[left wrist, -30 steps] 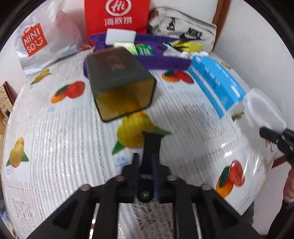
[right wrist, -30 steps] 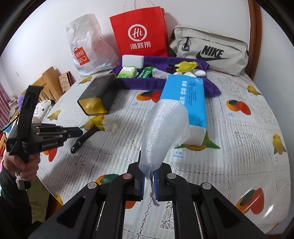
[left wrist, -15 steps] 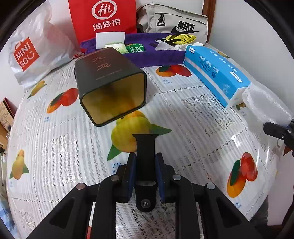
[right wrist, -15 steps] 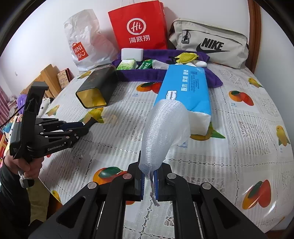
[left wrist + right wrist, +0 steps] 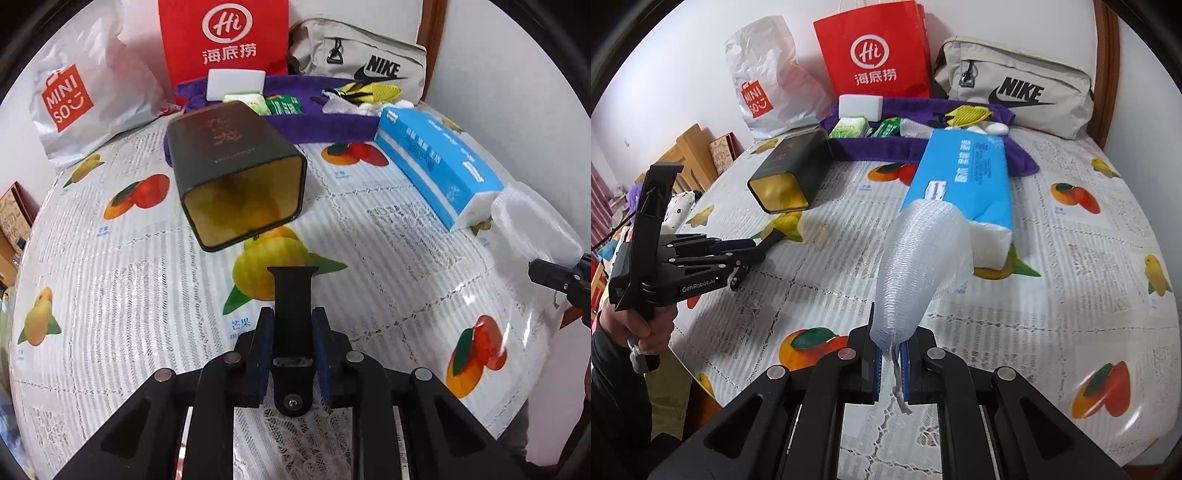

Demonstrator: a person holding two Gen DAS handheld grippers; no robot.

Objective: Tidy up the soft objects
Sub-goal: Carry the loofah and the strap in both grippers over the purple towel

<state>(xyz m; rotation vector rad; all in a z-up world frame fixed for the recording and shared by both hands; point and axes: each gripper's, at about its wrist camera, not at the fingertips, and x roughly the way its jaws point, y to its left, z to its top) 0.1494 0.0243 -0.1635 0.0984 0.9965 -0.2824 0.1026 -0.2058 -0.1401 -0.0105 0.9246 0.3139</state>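
My left gripper [image 5: 291,325] has its jaws closing, the pads pressing a flat black strap [image 5: 293,295] that sticks forward above the fruit-print tablecloth [image 5: 110,295]. The right wrist view shows that gripper [image 5: 764,245] at the left, in a person's hand [image 5: 650,328], the strap's tip [image 5: 774,236] poking out. My right gripper [image 5: 889,347] is shut on the lower end of a white mesh foam sleeve [image 5: 923,258], which stands up above the table. The sleeve [image 5: 535,221] also shows at the right edge of the left wrist view.
A dark tin box [image 5: 236,173] lies on its side, open end toward me. A blue tissue pack [image 5: 436,162] lies to the right. Behind them a purple cloth tray [image 5: 325,122] holds small packets. A red paper bag [image 5: 875,51], a white plastic bag [image 5: 764,85] and a beige pouch [image 5: 1015,96] line the wall.
The black strap has swung from hanging down toward the table to pointing forward out of the left gripper, and now shows its flat side. The right gripper and sleeve have stayed put.
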